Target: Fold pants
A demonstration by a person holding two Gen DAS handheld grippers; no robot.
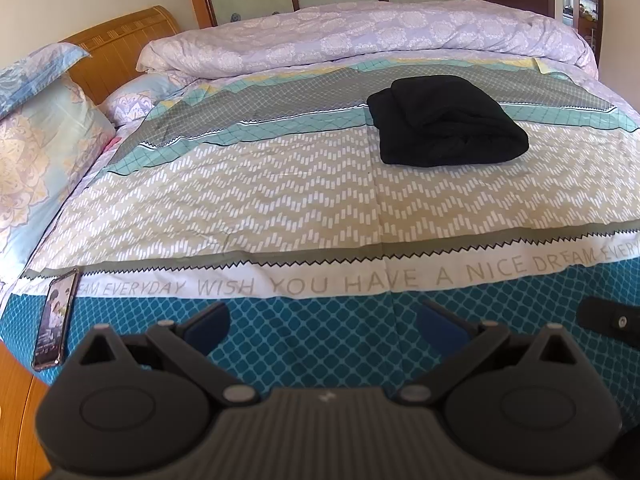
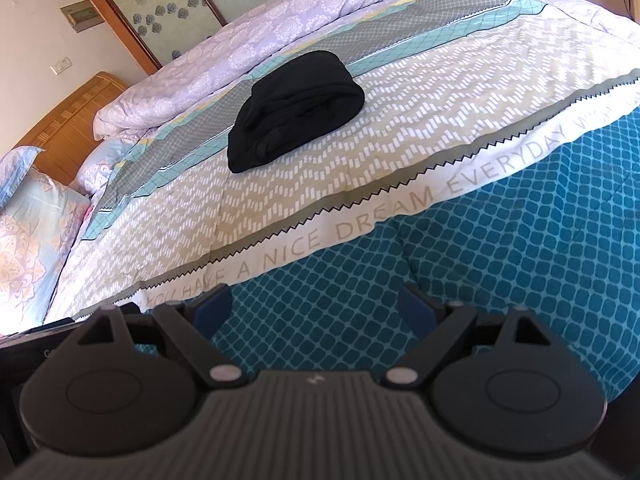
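Black pants folded into a thick bundle on the bedspread, at about one o'clock in the left wrist view and eleven o'clock in the right wrist view — resting across the grey and teal bands and onto the zigzag band. Well apart from both grippers.

Left gripper at six o'clock, low over the blue lattice edge of the bedspread, jaws spread wide, nothing between the blue pads. Right gripper likewise spread wide and holding nothing — over the same blue lattice.

Phone at eight o'clock in the left view, lying on the bedspread's edge, screen lit. Rolled lilac duvet at twelve o'clock beyond the pants. Pillows at nine o'clock, against the wooden headboard.
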